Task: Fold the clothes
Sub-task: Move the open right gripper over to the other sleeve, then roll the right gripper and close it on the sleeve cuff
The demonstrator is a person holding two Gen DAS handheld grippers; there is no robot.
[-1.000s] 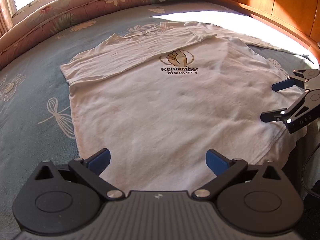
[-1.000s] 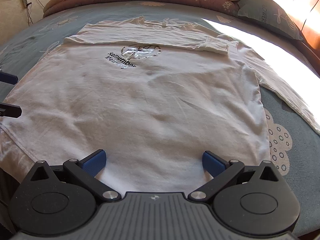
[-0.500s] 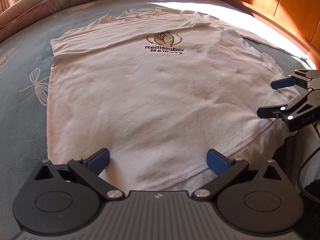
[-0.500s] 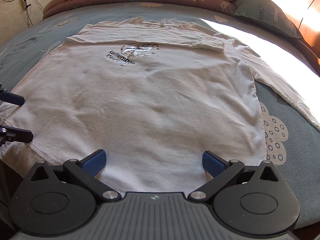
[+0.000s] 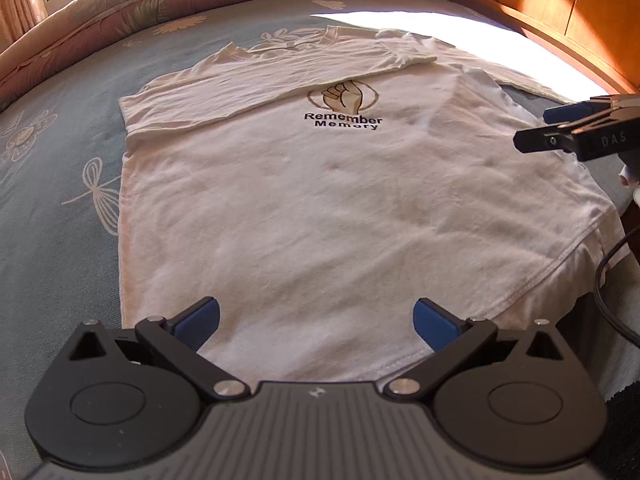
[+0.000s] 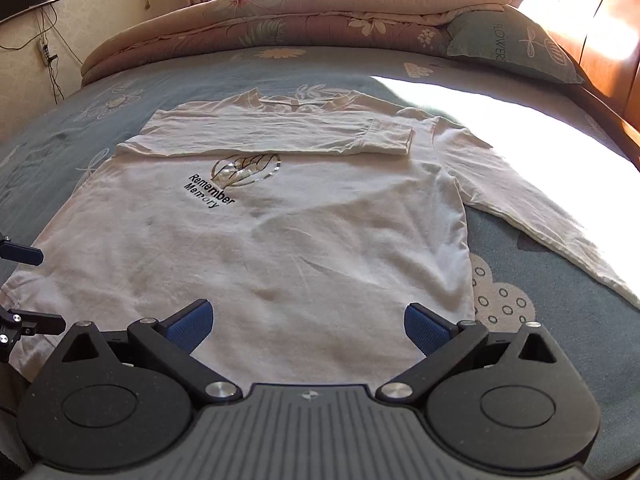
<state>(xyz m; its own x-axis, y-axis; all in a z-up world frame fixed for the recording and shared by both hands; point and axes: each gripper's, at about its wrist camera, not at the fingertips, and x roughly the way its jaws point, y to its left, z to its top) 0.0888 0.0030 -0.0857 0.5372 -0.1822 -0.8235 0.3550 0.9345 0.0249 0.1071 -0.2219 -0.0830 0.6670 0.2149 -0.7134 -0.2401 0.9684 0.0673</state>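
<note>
Currently, a white long-sleeved shirt (image 5: 320, 208) lies flat, front up, on a bed (image 5: 52, 208) covered by a blue-grey sheet with pale flower prints. Chest print reads "Remember Memory" under a fist emblem (image 5: 343, 96). One sleeve (image 6: 280, 138) is folded across the chest, just above the emblem, cuff ending near the opposite shoulder. The other sleeve (image 6: 532, 216) lies stretched out on the sheet, partly in a bright sun patch.

Left gripper (image 5: 316, 320): jaws spread wide, blue pads (image 5: 198, 318) apart, nothing between them; it hovers over the shirt's bottom hem at one corner. Right gripper (image 6: 306, 322): likewise spread wide and empty, over the hem nearer the other corner. In the left wrist view the right gripper shows at the frame's right edge, above the shirt's side seam; contact with the cloth cannot be told.

Beyond the shirt: a rolled floral quilt (image 6: 280, 20) along the far edge, a blue-grey pillow (image 6: 512, 48) beside it, and a wooden headboard (image 5: 580, 20).
</note>
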